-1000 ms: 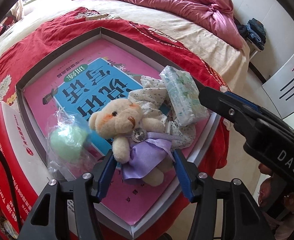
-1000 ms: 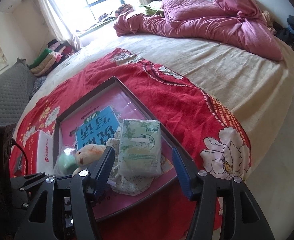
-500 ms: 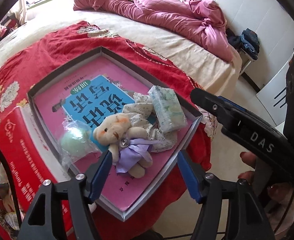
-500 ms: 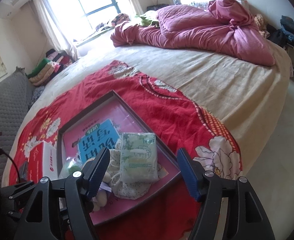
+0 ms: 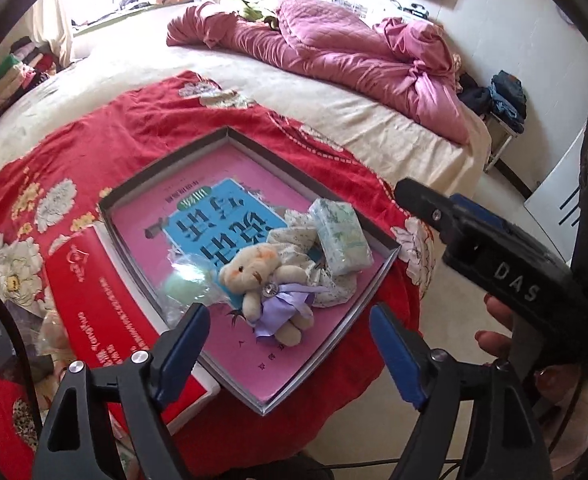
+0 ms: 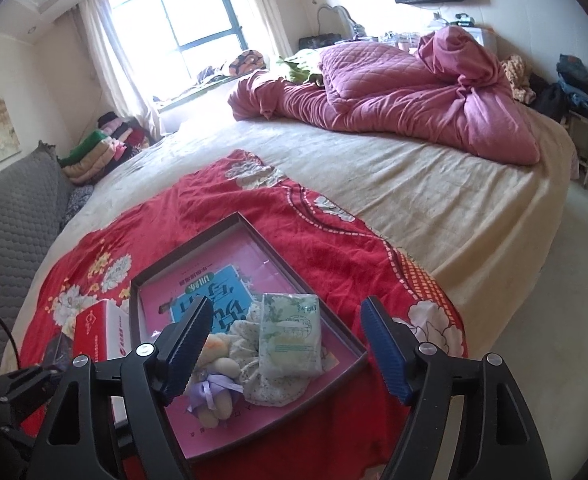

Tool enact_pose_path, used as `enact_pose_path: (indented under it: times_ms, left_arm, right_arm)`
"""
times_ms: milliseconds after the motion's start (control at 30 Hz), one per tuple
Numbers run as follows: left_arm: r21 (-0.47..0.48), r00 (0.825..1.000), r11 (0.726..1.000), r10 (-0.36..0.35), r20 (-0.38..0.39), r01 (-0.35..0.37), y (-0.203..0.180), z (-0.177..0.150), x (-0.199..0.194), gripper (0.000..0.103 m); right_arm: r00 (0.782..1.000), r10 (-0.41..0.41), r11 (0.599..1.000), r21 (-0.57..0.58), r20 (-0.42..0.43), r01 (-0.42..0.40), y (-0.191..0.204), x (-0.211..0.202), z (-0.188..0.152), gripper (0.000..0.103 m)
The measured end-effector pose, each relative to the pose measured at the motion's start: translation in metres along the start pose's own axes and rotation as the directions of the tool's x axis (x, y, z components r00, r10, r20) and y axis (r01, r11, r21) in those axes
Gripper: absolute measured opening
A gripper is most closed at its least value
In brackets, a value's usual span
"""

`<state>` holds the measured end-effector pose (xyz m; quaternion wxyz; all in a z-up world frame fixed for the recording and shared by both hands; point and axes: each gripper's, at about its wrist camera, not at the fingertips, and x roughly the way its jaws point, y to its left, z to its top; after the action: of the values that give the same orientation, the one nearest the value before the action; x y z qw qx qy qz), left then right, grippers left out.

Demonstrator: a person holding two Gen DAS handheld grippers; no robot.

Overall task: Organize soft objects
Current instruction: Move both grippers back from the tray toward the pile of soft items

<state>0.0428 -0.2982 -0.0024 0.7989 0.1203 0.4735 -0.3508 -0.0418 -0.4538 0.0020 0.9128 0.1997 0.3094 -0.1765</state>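
Both claws gape apart, holding nothing: left claw (image 5: 288, 354), right claw (image 6: 284, 346). Teddy bear (image 5: 268, 286), tissue pack (image 5: 340, 240) and floral cloth (image 5: 318, 280) sit clustered in the shallow box (image 5: 166, 164) on the bed, probably gathered there for tidiness

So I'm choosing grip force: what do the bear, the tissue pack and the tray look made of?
Bear: fuzzy beige plush with a satiny lilac bow, so squashy. Tissue pack: thin glossy plastic film, going by its sheen, and probably soft inside. Tray: thin straight walls with sharp corners, likely rigid cardboard.
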Motion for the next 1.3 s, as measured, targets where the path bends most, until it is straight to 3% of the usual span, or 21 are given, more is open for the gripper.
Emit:
enact_pose_path:
  times_ms: [833,1300]
  left_arm:
    - [-0.081,0.993,0.995,0.073,0.091,-0.065,0.031,-0.012,-0.066,0.082]
    - [-0.127,0.982,0.984,0.140,0.125,-0.124,0.053,-0.028,-0.097,0.082]
  right_arm:
    - [0.998,-0.007,0.996,-0.092,0.066,0.013,0.052,-0.046,0.010,0.077]
    - [0.994,0.050,0.986,-0.163,0.094,-0.035,0.091,-0.071,0.011,0.078]
